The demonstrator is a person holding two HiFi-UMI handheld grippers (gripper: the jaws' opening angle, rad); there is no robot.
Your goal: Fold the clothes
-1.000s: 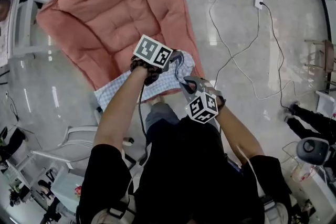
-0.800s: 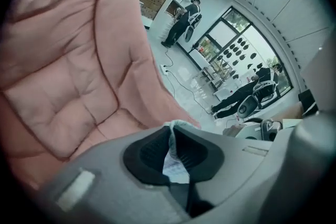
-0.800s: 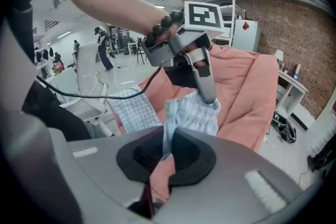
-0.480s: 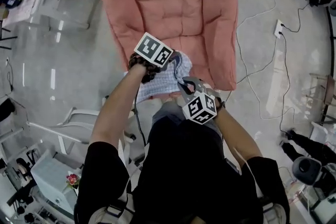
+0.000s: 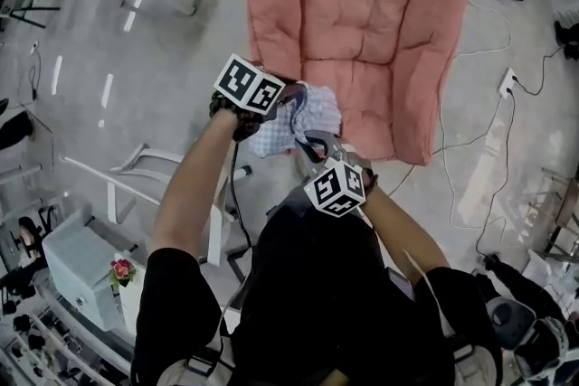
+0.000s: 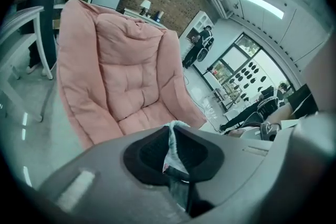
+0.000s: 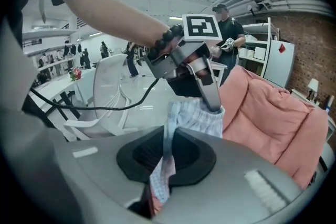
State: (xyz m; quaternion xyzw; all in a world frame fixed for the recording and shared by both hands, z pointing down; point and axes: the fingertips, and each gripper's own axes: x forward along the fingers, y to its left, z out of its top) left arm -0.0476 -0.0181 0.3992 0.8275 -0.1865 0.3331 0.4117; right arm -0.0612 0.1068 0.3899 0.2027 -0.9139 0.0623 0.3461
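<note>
A light blue-and-white checked garment point(image 5: 315, 115) is held bunched in the air in front of the person, and in the head view it is seen over the near left corner of a pink quilted cushion point(image 5: 362, 23) spread on the floor. The fabric is gathered into crumpled folds between the two tools. The left gripper point(image 5: 288, 100) is clamped on the far edge of the cloth, the right gripper point(image 5: 309, 140) on a nearer edge. Both forearms are stretched forward and angled downward, the left reaching further
</note>
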